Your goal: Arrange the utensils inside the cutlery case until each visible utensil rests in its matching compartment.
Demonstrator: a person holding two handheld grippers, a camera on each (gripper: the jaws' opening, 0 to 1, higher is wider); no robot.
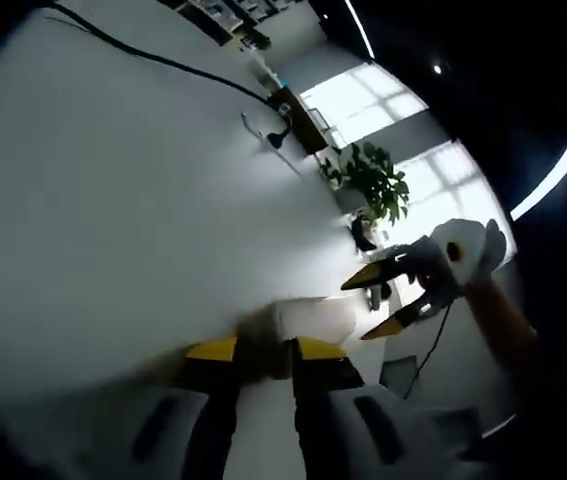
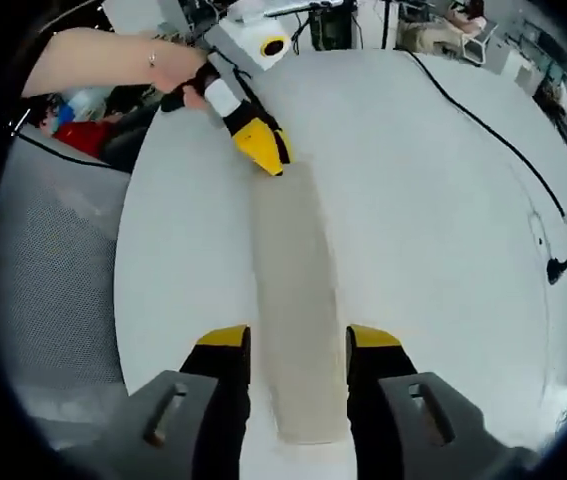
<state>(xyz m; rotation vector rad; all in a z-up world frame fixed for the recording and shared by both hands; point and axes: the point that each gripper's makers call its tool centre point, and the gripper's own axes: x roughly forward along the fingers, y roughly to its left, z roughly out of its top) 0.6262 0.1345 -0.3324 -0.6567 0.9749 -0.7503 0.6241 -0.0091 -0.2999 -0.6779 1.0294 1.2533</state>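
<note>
Spanning whole right gripper view: round white bench [image 2: 413, 180], black cable [image 2: 503, 140] trailing toward 3 o'clock. Long beige flat cutlery case [image 2: 293, 320] lies from 6 toward 11 o'clock. Left tool [image 2: 263, 150] pinches case's far end, jaws closed on it. Right tool [image 2: 298, 345] open, straddling near end, not touching. Risk: one-ended pull drags or twists case. Utensils not discernible.

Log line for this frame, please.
left tool: at case far end, grip unclear | right tool: open, straddling near end | case: flat on table
</note>
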